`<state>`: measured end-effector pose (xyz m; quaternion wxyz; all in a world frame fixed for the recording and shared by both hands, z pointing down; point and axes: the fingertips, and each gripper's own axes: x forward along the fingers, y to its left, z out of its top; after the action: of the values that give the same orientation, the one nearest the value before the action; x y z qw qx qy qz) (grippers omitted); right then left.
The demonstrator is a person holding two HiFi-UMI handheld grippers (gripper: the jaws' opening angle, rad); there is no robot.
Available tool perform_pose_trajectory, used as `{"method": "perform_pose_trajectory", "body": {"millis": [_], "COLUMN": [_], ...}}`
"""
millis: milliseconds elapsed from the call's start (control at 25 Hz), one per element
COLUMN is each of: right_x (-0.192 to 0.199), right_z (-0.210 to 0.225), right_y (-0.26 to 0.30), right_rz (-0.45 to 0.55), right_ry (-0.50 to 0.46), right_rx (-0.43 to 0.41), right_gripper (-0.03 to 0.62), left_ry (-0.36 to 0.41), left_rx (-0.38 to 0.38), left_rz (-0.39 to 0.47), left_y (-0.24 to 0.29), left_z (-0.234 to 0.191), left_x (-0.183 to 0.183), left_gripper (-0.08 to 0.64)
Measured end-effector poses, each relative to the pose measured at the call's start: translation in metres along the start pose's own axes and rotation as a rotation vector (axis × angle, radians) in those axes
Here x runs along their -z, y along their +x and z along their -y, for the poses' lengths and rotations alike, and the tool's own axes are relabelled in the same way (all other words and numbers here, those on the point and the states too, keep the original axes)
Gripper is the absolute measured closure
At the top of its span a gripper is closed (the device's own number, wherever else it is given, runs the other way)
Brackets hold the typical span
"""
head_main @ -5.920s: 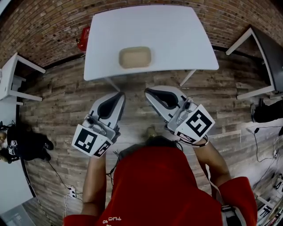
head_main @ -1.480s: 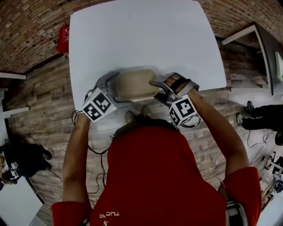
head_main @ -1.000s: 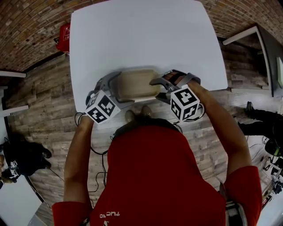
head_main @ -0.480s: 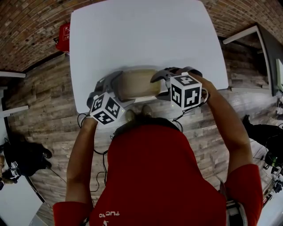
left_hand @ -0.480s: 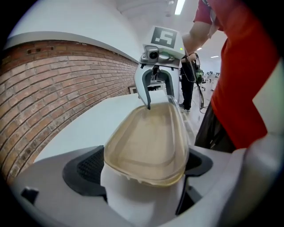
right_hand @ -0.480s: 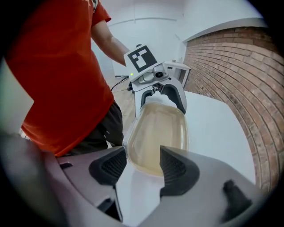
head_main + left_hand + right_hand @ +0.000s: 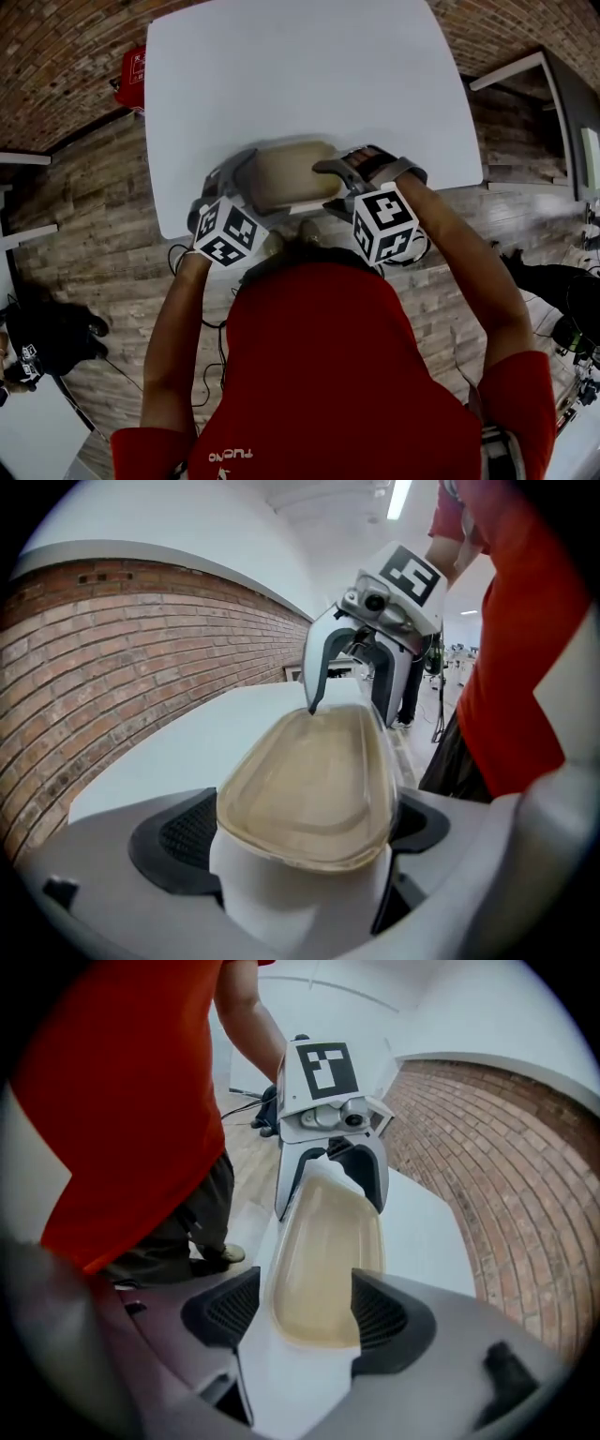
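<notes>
A tan lidded plastic container lies near the front edge of a white table. My left gripper grips its left end, and my right gripper grips its right end. In the left gripper view the container fills the gap between the left gripper's pads, with the right gripper at the far end. In the right gripper view the container sits between the right gripper's pads, and the left gripper straddles the far end.
A brick wall runs behind the table, with a red object at its foot. Another white table stands at the right. Cables lie on the wooden floor. A person in black is at the lower left.
Both grippers came from the floor side of the table to the container's two ends. In the last half second the right gripper has rolled, turning its marker cube; the container has stayed put.
</notes>
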<state>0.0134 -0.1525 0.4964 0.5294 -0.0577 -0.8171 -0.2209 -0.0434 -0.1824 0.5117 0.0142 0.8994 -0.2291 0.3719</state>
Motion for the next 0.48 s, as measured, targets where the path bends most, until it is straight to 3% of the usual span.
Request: {"method": "perform_pose_trajectory", "body": {"millis": [280, 360, 480], "right_x": [-0.031, -0.032, -0.035], "right_z": [-0.001, 0.001, 0.004], "right_y": [0.020, 0.021, 0.017], "right_rz": [-0.003, 0.006, 0.048], "right_ry": [-0.032, 0.005, 0.123], "right_rx": [0.134, 0.115, 0.009], "right_gripper": [0.318, 0.355, 0.376], "left_ry": [0.001, 0.016, 0.031], "left_rx": [-0.014, -0.023, -0.043], "left_rz": [-0.002, -0.011, -0.025], "left_y": [0.000, 0.001, 0.001], "left_z": [0.002, 0.002, 0.000], "left_x": [0.000, 0.001, 0.003], "left_gripper": [0.026, 0.026, 0.028]}}
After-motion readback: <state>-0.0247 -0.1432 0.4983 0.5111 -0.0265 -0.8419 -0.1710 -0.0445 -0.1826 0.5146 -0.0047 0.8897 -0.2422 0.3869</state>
